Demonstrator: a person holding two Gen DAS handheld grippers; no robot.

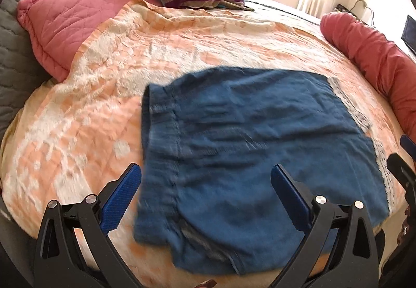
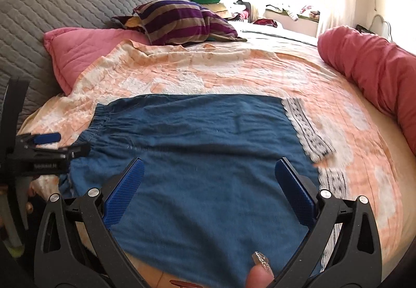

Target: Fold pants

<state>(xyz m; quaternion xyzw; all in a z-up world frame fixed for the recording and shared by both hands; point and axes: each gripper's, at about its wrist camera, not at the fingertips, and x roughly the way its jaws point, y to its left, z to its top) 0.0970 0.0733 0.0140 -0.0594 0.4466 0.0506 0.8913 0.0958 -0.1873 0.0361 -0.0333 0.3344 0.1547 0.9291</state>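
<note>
The blue pants (image 1: 249, 152) lie folded flat on the peach bedspread, waistband to the left, patterned white hem trim (image 1: 348, 103) to the right. They also show in the right wrist view (image 2: 202, 158), with the trim (image 2: 309, 129) at their right edge. My left gripper (image 1: 205, 178) is open and empty, hovering over the pants' waistband side. My right gripper (image 2: 209, 171) is open and empty, above the pants' middle. The left gripper (image 2: 49, 145) appears at the left of the right wrist view, beside the waistband.
A peach and white bedspread (image 2: 234, 72) covers the bed. A pink quilted pillow (image 2: 85, 54) and a striped purple pillow (image 2: 182, 23) lie at the head. A red bolster (image 2: 371, 64) runs along the right side. A grey quilted headboard (image 2: 65, 7) stands behind.
</note>
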